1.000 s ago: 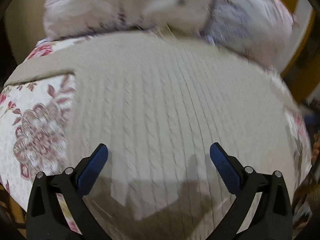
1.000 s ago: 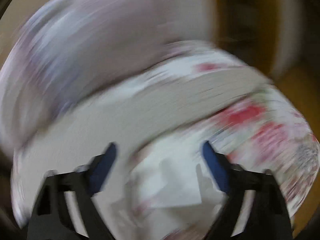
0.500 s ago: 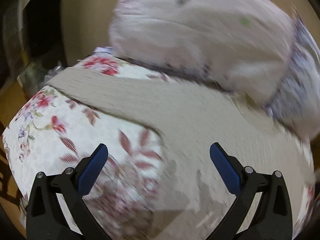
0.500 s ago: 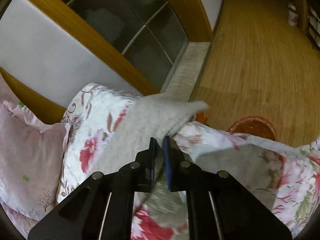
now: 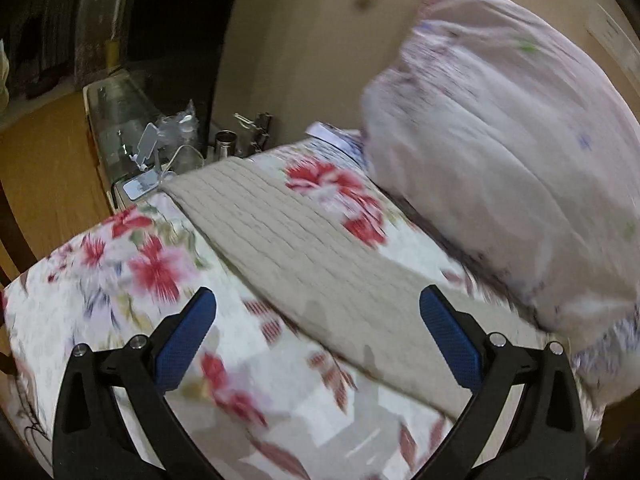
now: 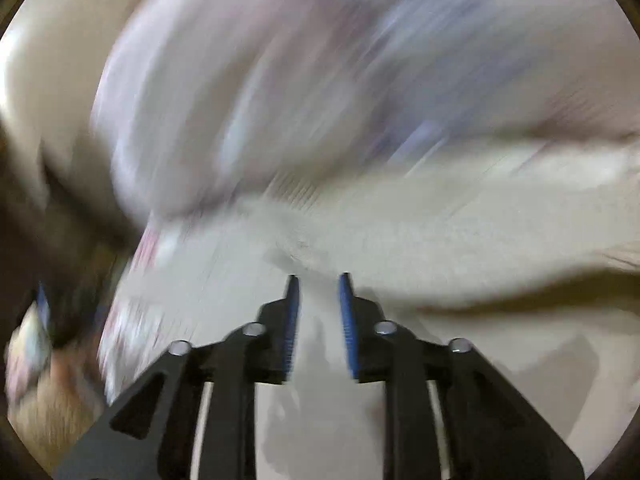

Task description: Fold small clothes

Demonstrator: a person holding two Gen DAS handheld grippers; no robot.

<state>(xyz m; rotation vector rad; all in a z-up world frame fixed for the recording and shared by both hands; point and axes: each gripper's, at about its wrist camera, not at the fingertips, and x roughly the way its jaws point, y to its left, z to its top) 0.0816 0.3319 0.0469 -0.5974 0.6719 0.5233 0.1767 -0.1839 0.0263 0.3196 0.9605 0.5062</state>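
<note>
A beige cable-knit sweater lies flat on the floral bedspread, one sleeve stretching towards the bed's far left corner. My left gripper is open and empty, hovering over the sleeve's lower edge. In the blurred right wrist view, my right gripper has its jaws a narrow gap apart, with beige knit fabric in front of and under the tips. I cannot tell whether it still pinches the fabric.
A large pink-lilac pillow rests at the bed's head, against the sweater's far side; it also fills the top of the right wrist view. A glass-topped bedside table with small items stands beyond the bed's left corner. A wooden floor lies at left.
The left gripper swung left, from over the sweater body to the left sleeve. The right gripper, shut on a sleeve end half a second ago, swung back over the sweater, jaws now slightly apart.
</note>
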